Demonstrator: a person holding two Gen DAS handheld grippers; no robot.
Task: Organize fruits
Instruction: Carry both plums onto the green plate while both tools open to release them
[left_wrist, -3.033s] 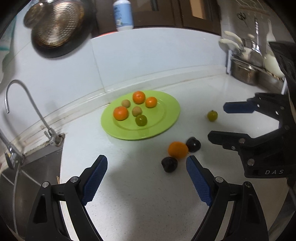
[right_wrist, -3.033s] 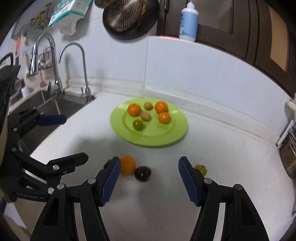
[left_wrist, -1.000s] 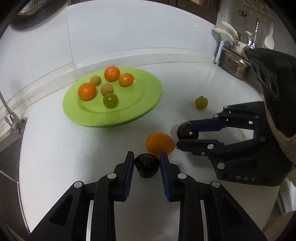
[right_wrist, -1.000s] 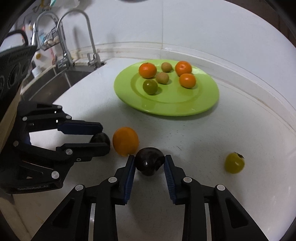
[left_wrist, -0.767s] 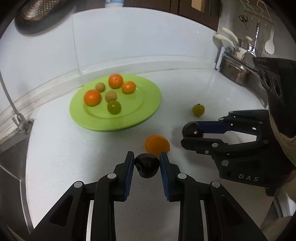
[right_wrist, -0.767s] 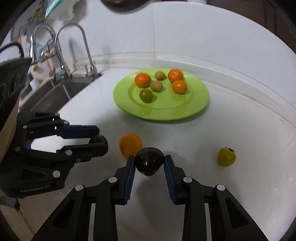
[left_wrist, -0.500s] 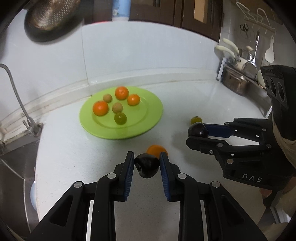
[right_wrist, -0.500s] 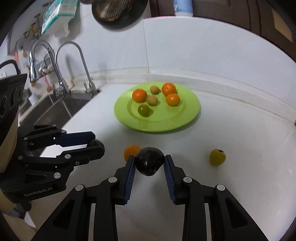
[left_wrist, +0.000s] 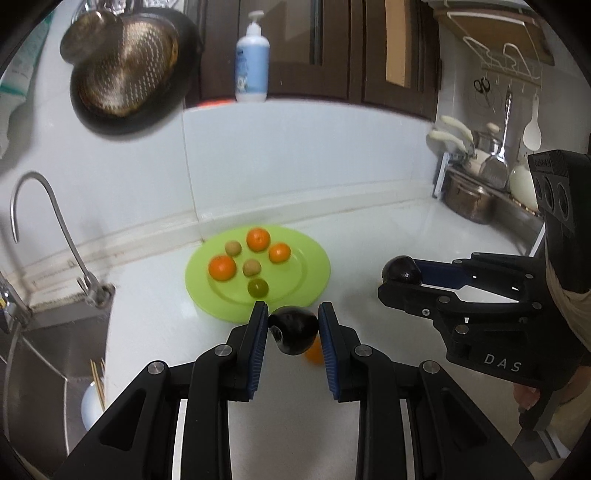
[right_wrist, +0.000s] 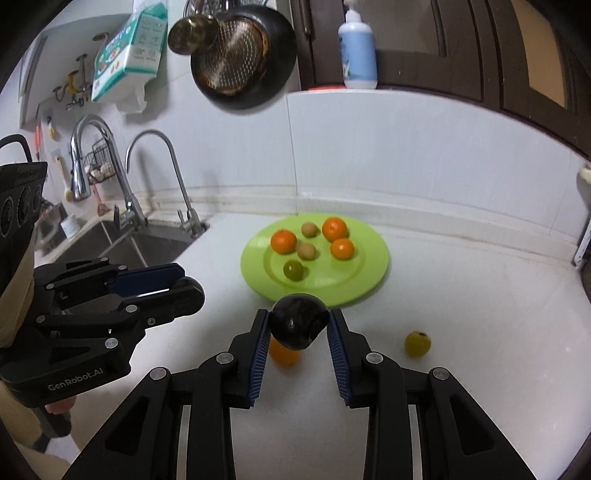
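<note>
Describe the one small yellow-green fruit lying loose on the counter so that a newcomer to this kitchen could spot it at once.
Start at the green plate on the white counter. Come toward the camera and to the right, off the plate: the yellow-green fruit lies alone there. Unlike the orange nearby, it is smaller, greenish, with a dark spot on top.

Right gripper (left_wrist: 400, 282), body at frame right: "DAS". Left gripper (right_wrist: 188, 291), body at lower left: "GenRobot.AI".

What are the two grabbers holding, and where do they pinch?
Each holds one dark round fruit by its sides: the left gripper one, the right gripper another.
</note>
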